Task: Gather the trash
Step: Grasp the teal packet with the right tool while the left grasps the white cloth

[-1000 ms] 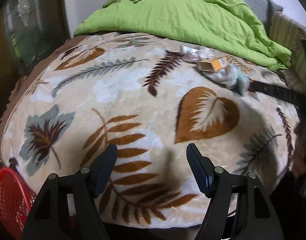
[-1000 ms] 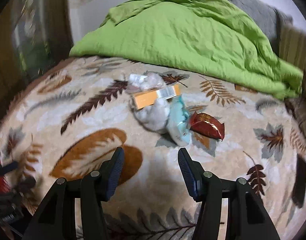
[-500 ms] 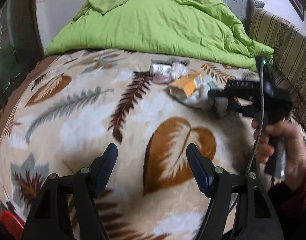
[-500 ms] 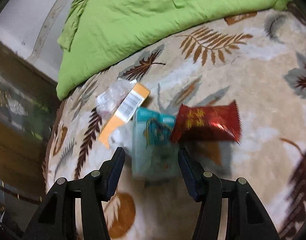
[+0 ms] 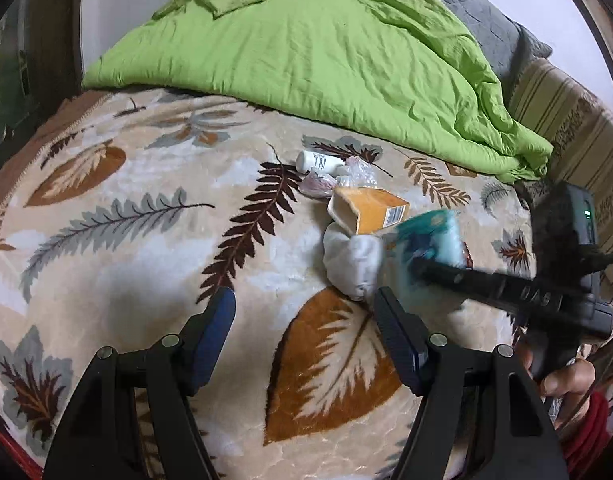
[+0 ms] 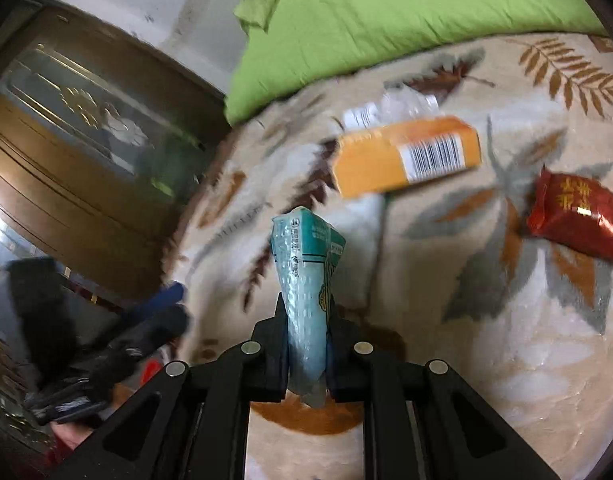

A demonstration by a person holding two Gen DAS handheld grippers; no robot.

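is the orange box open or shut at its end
Open. In the left wrist view the orange box lies on its side on the leaf-print blanket, and its near end shows a hollow pale inside.

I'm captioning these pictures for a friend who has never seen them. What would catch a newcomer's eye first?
The teal packet, pinched flat in the closed jaws of the right gripper, fills the middle of the right wrist view. Behind it an orange box and a red wrapper lie on the leaf-patterned blanket. A bright green quilt is heaped at the far end of the bed.
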